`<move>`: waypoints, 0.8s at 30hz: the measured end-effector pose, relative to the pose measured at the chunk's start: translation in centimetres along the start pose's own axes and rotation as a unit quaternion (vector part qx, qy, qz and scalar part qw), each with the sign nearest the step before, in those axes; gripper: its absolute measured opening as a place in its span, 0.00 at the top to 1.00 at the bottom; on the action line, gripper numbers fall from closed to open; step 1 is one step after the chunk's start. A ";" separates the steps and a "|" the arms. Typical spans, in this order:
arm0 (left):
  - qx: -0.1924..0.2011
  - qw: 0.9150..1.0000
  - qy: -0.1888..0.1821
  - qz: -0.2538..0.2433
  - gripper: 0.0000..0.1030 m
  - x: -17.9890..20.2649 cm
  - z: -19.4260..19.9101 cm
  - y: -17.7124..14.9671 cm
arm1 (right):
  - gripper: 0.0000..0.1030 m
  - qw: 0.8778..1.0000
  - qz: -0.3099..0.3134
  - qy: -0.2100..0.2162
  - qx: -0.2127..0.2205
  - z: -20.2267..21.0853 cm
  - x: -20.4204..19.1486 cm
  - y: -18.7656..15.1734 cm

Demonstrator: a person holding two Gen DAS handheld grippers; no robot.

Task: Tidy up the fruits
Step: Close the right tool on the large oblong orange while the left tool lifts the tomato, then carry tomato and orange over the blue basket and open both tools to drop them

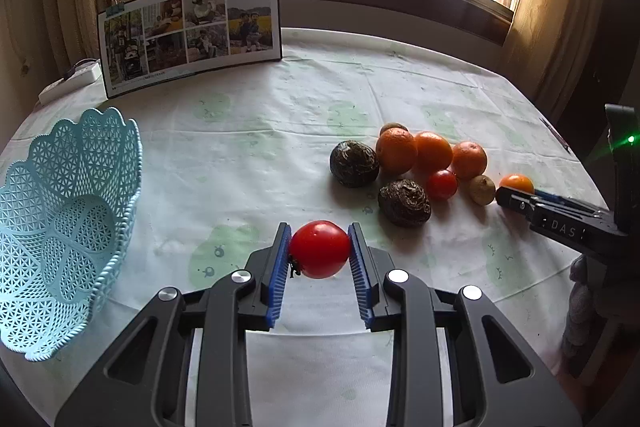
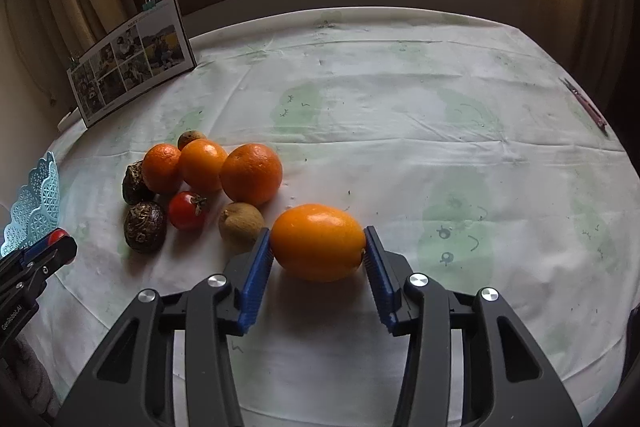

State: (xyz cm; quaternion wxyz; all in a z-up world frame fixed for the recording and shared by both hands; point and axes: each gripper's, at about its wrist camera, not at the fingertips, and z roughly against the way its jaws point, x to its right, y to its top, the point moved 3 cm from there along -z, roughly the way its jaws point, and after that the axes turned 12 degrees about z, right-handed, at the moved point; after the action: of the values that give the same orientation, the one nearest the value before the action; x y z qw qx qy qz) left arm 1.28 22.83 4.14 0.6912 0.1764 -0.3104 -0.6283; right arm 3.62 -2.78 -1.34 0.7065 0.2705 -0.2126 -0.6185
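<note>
The left gripper (image 1: 320,251) pinches a smooth round tomato (image 1: 319,249) between ribbed blue fingers (image 1: 280,267), beside the lacy plastic basket (image 1: 60,227). The right gripper (image 2: 318,255) clamps a glossy oval orange fruit (image 2: 318,242) over the cloth-covered bench (image 2: 400,107).

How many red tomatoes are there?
2. One tomato is held in the left claw. The other tomato lies on the table in the fruit pile, in front of the oranges. Others may hide behind the pile.
</note>
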 end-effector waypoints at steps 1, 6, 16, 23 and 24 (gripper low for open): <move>0.003 1.000 0.000 0.002 0.71 -0.1 0.2 0.1 | 0.56 1.000 0.003 -0.003 -0.001 0.0 -0.1 0.0; 0.025 1.000 0.001 0.010 0.71 -0.9 1.7 0.8 | 0.56 1.000 0.001 -0.014 -0.003 0.2 -0.4 0.1; 0.110 0.992 0.051 0.043 0.71 -6.3 6.3 3.4 | 0.56 0.999 0.014 -0.004 0.044 3.5 -3.6 2.2; 0.115 0.983 0.103 0.097 0.71 -13.0 6.6 3.6 | 0.56 0.997 0.041 0.032 0.057 4.0 -8.6 3.7; 0.114 0.982 0.108 0.103 0.71 -13.8 6.6 3.5 | 0.56 0.997 0.045 0.038 0.058 4.0 -9.5 3.9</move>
State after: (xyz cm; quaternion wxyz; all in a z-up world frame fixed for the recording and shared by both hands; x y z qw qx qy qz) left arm -0.64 37.83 8.43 0.7567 0.2884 -0.3202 -0.4915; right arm 2.73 6.45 4.56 0.7244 0.3247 -0.2329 -0.5617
